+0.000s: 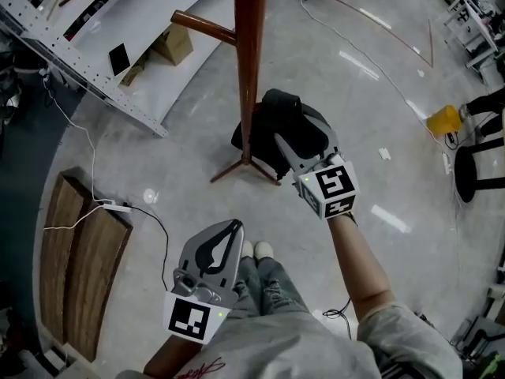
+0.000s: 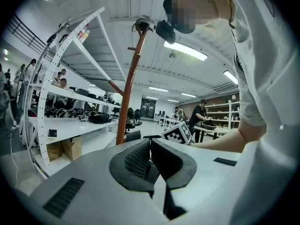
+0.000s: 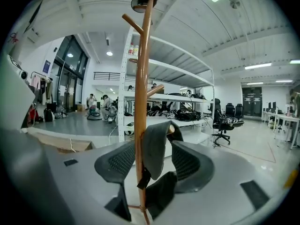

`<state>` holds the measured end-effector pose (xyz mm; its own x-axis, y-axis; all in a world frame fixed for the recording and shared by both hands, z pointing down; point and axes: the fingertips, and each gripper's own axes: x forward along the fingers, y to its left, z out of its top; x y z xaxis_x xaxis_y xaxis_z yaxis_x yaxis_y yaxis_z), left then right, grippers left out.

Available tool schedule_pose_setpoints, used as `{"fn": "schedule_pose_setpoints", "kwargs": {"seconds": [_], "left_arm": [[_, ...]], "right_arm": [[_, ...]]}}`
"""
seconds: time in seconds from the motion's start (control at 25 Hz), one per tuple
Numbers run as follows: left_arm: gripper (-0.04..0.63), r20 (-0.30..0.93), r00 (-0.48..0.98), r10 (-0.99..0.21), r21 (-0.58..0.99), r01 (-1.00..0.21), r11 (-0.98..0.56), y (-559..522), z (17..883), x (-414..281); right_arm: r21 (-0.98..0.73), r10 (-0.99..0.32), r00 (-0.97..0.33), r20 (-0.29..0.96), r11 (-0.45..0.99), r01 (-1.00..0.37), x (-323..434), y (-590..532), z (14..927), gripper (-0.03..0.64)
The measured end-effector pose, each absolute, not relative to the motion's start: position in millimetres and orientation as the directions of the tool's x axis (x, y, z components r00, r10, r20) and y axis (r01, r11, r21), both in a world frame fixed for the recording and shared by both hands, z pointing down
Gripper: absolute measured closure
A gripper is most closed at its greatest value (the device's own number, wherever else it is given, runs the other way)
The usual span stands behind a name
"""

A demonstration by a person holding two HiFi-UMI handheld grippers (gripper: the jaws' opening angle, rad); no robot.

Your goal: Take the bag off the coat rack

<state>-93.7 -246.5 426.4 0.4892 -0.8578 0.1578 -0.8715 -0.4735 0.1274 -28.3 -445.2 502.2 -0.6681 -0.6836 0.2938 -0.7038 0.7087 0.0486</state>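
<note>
The coat rack [image 1: 251, 69] stands on grey floor [image 1: 371, 93] that lies open to its right, with the edge of the white shelving [image 1: 118, 93] near on its left and a cable [image 1: 162, 239] trailing by the person's feet. The black bag [image 1: 288, 117] sits low against the pole's right side, with the right claw [image 1: 288, 144] at it, jaws spread wide. Its strap [image 3: 154, 149] hangs between them unpressed, long axis up-and-down just beside the pole, while the left claw [image 1: 229, 231] is closed and empty, well apart.
</note>
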Motion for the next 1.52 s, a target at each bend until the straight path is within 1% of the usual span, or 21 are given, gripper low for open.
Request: {"fn": "schedule_pose_setpoints", "kwargs": {"seconds": [0.2,0.48,0.72,0.88,0.92,1.04,1.08,1.2,1.52], "left_arm": [[0.577,0.207,0.494,-0.845,0.159,-0.869,-0.469,-247.8,445.5,-92.1],[0.577,0.247,0.479,-0.842,0.195,-0.876,-0.441,-253.7,461.6,-94.4],[0.577,0.241,0.454,-0.858,0.233,-0.885,-0.403,-258.7,465.4,-100.7],[0.577,0.253,0.453,-0.855,0.241,-0.885,-0.397,-256.7,469.8,-98.5],[0.577,0.253,0.452,-0.855,0.241,-0.886,-0.396,-256.2,469.7,-97.8],[0.577,0.257,0.447,-0.857,0.235,-0.889,-0.393,-254.4,469.4,-96.9],[0.577,0.258,0.444,-0.858,0.232,-0.891,-0.391,-253.9,469.3,-97.4],[0.577,0.255,0.436,-0.863,0.231,-0.894,-0.383,-253.4,467.6,-99.8],[0.575,0.253,0.431,-0.866,0.230,-0.897,-0.379,-248.5,466.5,-101.2]], "right_arm": [[0.016,-0.672,-0.673,0.308,0.711,-0.703,-34.7,-462.9,521.0,0.393],[-0.006,-0.626,-0.719,0.302,0.753,-0.658,-52.9,-477.9,530.9,0.393],[-0.066,-0.564,-0.780,0.270,0.798,-0.599,-66.4,-481.4,533.1,0.394],[-0.060,-0.526,-0.805,0.274,0.826,-0.560,-80.6,-480.4,537.2,0.394],[-0.051,-0.523,-0.808,0.271,0.831,-0.554,-82.1,-481.1,536.8,0.416],[0.004,-0.504,-0.820,0.271,0.853,-0.523,-85.4,-476.0,534.0,0.548],[0.011,-0.501,-0.821,0.273,0.855,-0.518,-86.7,-474.0,533.7,0.569],[0.010,-0.499,-0.818,0.286,0.855,-0.519,-89.1,-472.7,533.4,0.580],[0.042,-0.517,-0.796,0.315,0.845,-0.533,-88.1,-469.4,532.0,0.581]]}}
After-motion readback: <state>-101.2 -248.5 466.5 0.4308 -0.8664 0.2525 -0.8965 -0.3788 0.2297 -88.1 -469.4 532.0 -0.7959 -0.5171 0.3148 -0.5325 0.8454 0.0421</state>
